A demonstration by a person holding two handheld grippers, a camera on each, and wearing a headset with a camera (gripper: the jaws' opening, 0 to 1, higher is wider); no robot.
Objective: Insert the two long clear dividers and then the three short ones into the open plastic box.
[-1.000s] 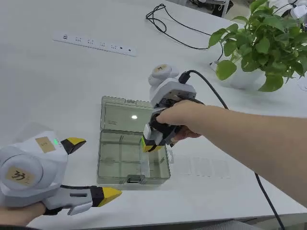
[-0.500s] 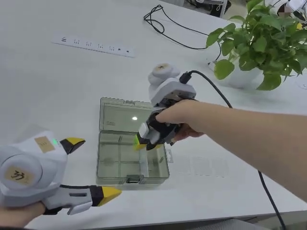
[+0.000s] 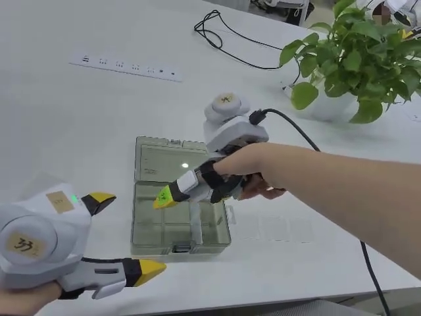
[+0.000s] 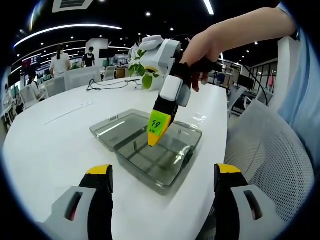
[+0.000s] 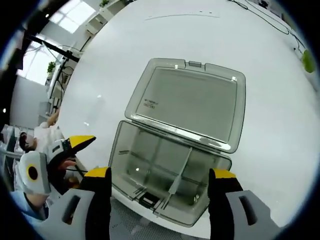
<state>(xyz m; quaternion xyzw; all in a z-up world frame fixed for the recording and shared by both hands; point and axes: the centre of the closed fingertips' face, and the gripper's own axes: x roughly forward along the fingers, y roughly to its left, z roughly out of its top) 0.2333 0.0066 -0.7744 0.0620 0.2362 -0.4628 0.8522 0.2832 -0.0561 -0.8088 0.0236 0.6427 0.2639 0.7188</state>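
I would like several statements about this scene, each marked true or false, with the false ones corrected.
1. The lid of the box is open and lies flat behind it. True.
2. The right gripper holds a divider. False: its jaws are apart and hold nothing.
3. Clear short dividers lie on the table beside the box. True.
4. The left gripper is shut. False: its jaws are wide apart.
5. The power strip lies between the box and the person. False: it lies beyond the box.
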